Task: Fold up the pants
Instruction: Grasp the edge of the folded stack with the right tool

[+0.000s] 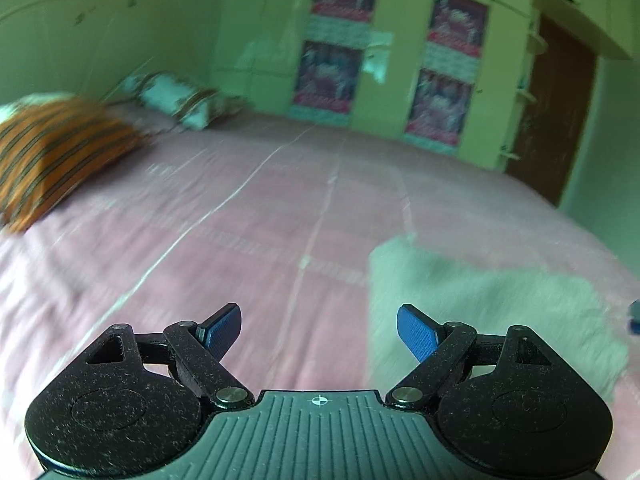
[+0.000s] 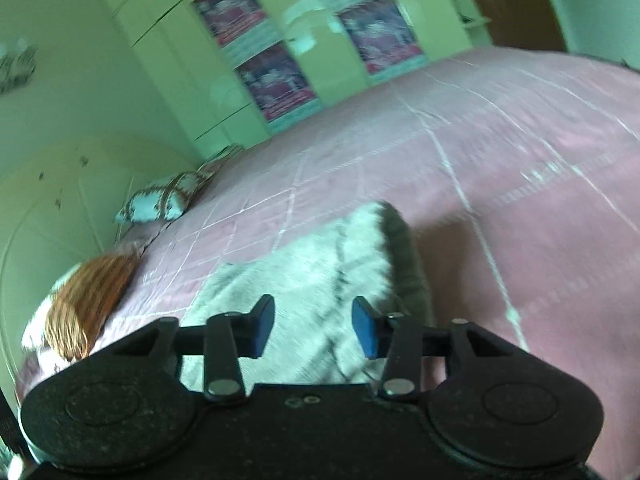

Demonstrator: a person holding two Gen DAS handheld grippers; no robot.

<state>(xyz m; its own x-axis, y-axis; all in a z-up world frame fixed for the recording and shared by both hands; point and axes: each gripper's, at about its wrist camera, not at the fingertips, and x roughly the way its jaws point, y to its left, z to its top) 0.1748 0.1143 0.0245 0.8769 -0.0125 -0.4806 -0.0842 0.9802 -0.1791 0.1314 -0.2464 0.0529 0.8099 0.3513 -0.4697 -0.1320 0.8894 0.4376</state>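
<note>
I am seeing the pale pants (image 2: 304,280) lying flat on the pink bedspread (image 1: 240,220), directly beneath and ahead of my right gripper (image 2: 313,328), whose fingers are standing apart, grasping nothing. My left gripper (image 1: 319,330) is hovering with fingers spread wide, the pants lying just right of its right fingertip.

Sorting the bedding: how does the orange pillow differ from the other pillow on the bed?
The orange pillow has thin dark stripes; the pale pillow has brown patterned bands. The orange one lies nearer the cameras, the pale one by the cupboards. Both rest on the pink bedspread.
</note>
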